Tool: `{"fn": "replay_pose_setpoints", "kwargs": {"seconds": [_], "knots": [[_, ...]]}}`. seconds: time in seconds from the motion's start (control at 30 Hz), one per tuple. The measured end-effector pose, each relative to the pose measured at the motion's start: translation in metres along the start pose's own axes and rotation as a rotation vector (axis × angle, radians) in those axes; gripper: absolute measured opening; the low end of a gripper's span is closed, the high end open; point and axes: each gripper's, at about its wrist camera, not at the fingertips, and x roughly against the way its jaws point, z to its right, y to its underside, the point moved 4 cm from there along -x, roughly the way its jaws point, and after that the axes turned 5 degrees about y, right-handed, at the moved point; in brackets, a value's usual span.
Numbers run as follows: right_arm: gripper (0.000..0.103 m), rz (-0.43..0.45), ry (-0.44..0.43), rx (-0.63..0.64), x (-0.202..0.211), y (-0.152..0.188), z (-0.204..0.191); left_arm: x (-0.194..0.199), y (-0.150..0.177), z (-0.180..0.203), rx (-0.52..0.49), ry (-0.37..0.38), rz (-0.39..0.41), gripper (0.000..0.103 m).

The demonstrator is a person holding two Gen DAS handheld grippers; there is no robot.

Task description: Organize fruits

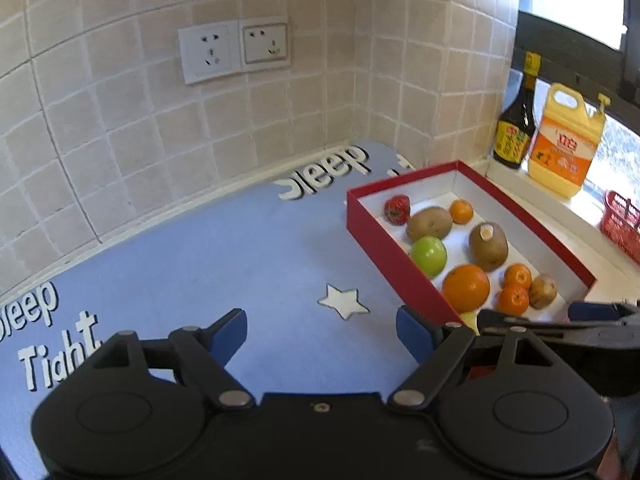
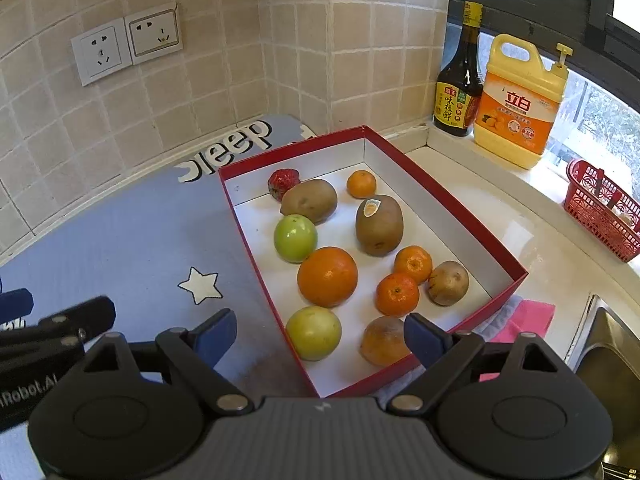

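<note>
A red box [image 2: 456, 204] [image 1: 380, 248] with a white inside holds several fruits: a strawberry [image 2: 283, 182], two kiwis [image 2: 310, 200] [image 2: 379, 225], a green apple [image 2: 295, 237], a big orange [image 2: 327, 276], small mandarins [image 2: 397, 294], a yellow-green apple [image 2: 314, 333] and a brownish fruit [image 2: 384, 340]. My right gripper [image 2: 320, 338] is open and empty, hovering over the box's near end. My left gripper [image 1: 320, 336] is open and empty above the blue mat [image 1: 240, 264], left of the box.
A dark sauce bottle [image 2: 460, 80], a yellow detergent jug [image 2: 520, 104] and a red basket [image 2: 600, 212] stand on the window sill. A pink cloth [image 2: 524, 316] lies by the box. A sink edge [image 2: 608, 344] is at right. Tiled walls carry sockets [image 2: 124, 44].
</note>
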Motion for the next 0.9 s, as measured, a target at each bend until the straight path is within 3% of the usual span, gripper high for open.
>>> {"fn": "replay_pose_setpoints", "kwargs": {"seconds": [0.2, 0.4, 0.9], "knots": [[0.092, -0.002, -0.011, 0.008, -0.001, 0.000, -0.002, 0.003, -0.002, -0.001, -0.042, -0.090, 0.043, 0.097], [0.092, 0.000, -0.012, 0.014, -0.001, 0.001, -0.004, -0.004, 0.001, -0.004, -0.036, -0.097, 0.001, 0.097], [0.092, -0.014, -0.017, 0.022, -0.009, 0.002, -0.009, -0.009, 0.001, -0.008, -0.051, -0.125, -0.005, 0.097]]}}
